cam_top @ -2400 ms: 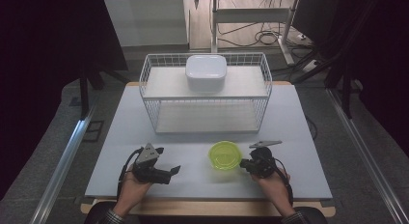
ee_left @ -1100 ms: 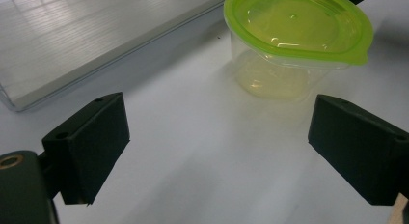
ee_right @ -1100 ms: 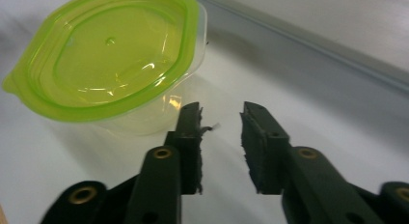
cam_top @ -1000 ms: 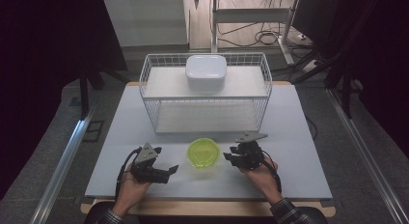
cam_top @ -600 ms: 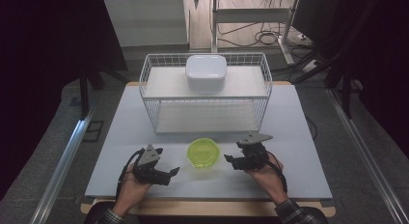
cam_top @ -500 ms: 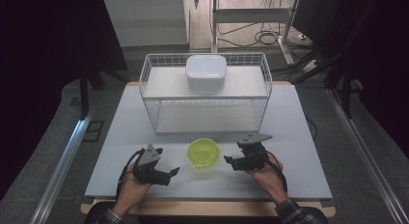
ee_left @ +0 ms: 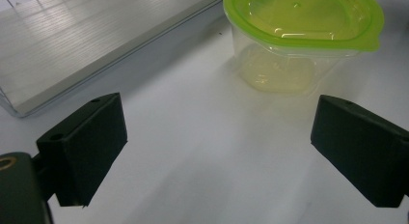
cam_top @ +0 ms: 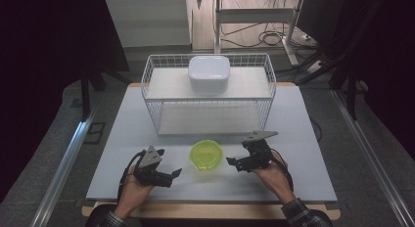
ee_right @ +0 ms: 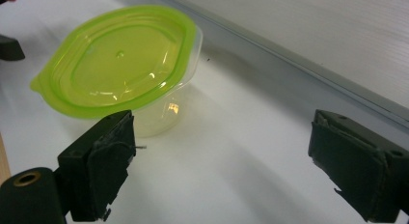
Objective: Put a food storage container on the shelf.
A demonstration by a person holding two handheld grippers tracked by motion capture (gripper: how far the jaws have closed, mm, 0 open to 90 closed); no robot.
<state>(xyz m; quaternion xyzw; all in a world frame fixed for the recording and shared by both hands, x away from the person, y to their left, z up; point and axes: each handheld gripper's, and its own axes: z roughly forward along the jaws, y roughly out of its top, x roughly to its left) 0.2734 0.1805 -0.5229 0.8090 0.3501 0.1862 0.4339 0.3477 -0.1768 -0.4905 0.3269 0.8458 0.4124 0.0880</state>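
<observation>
Sitting on the white table (cam_top: pixel 122 139), the clear container with green lid (cam_top: pixel 207 155) is between the two grippers, just in front of the white wire basket (cam_top: pixel 266 97). Right gripper (cam_top: pixel 234 164): jaws have just been opening, now spread wide with nothing between them. In the right gripper view the container (ee_right: pixel 123 64) sits ahead and off to the side of the near jaw, close to it but no pad presses on it, so it's released. Left gripper (cam_top: pixel 174 174): jaws also wide apart, empty, low over the table just beside the container on the other side. In the left gripper view the container (ee_left: pixel 301 35) is ahead, clear of both jaws, upright, lid seated on top with its small tab sticking out at one side. Lid looks slightly tilted in the right gripper view, can't tell if it's fully snapped down. Basket: two levels, with a white lidded box (cam_top: pixel 209 73) on the upper shelf; the lower shelf's board edge runs behind the container in both gripper views. Both of the person's hands come in at the bottom edge of the high view, forearms low over the table's front edge.
</observation>
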